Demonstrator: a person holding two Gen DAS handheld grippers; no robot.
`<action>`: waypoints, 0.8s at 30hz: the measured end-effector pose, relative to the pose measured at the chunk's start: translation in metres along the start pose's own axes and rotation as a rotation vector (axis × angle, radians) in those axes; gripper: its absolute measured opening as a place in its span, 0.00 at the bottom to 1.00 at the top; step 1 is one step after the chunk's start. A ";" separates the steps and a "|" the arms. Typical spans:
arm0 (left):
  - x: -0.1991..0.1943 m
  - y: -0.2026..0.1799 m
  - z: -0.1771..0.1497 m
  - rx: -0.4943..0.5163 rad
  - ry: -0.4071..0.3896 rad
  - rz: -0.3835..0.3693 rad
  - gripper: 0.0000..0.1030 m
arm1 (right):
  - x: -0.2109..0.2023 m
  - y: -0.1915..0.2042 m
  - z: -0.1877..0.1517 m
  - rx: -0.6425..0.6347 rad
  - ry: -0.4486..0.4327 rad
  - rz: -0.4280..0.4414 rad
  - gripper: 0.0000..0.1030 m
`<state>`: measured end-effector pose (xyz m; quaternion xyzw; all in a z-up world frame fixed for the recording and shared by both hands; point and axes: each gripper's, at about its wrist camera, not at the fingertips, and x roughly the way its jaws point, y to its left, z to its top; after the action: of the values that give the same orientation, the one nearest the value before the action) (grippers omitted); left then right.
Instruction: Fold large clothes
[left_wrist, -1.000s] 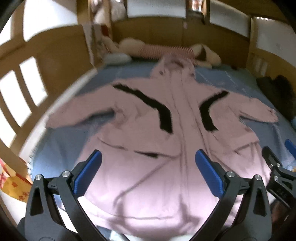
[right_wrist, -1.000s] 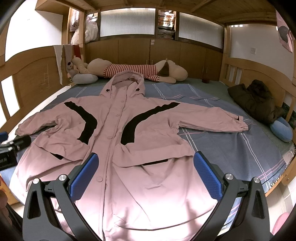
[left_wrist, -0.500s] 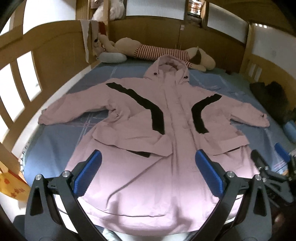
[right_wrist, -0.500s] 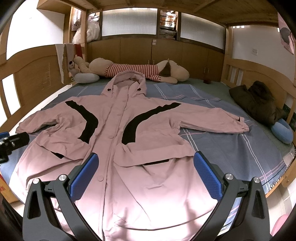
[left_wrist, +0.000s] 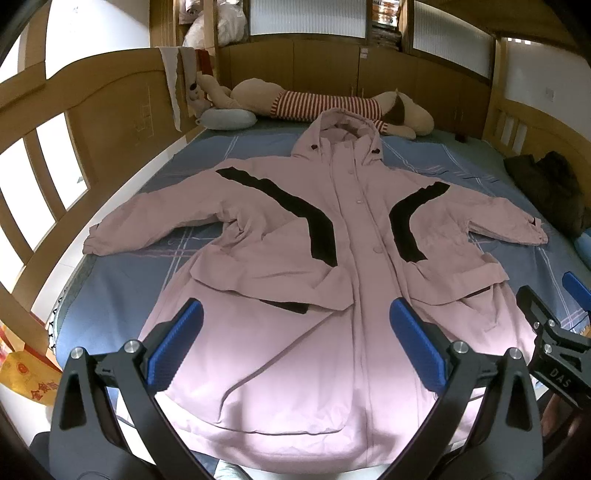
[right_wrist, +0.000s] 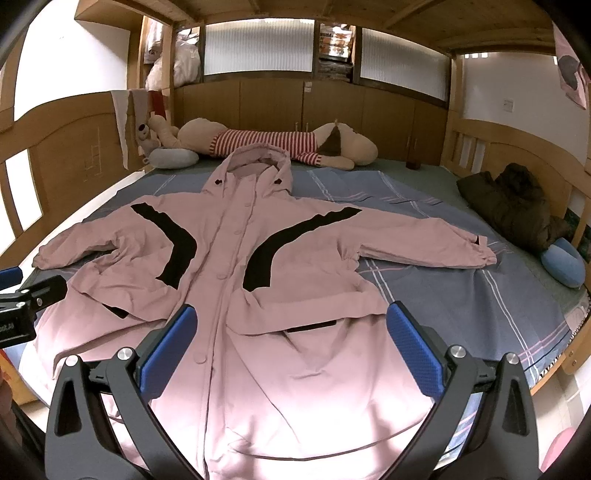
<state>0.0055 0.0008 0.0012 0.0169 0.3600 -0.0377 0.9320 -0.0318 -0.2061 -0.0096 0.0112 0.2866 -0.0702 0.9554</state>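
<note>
Hem of the pink coat (left_wrist: 295, 369) is cut off behind both grippers at the near edge of the bed (left_wrist: 122, 295), so its lowest part cannot be made out. The coat is laid flat, front up, hood toward the striped plush toy (right_wrist: 266, 144), both sleeves spread outward. Left of the coat, a strip of bare blue sheet is seen up to the wooden rail (left_wrist: 55, 177); right of the coat, a wider stretch of sheet lies free, bounded by a dark garment (right_wrist: 517, 206) and a blue pillow (right_wrist: 565, 262). The left gripper (left_wrist: 295, 332) is held above the coat's lower part, jaws spread wide, nothing gripped. The right gripper (right_wrist: 291, 332) is likewise held wide apart and empty.
</note>
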 end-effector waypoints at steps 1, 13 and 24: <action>0.000 0.000 0.000 0.003 -0.003 0.003 0.98 | -0.001 0.000 0.000 -0.002 0.000 0.002 0.99; 0.000 -0.001 -0.001 0.007 -0.003 0.004 0.98 | -0.002 0.001 0.001 -0.010 0.000 0.007 0.99; 0.000 -0.002 -0.001 0.010 -0.008 0.007 0.98 | -0.001 0.001 0.001 -0.010 0.003 0.007 0.99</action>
<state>0.0046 -0.0007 0.0005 0.0227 0.3562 -0.0362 0.9334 -0.0322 -0.2050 -0.0080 0.0076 0.2882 -0.0653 0.9553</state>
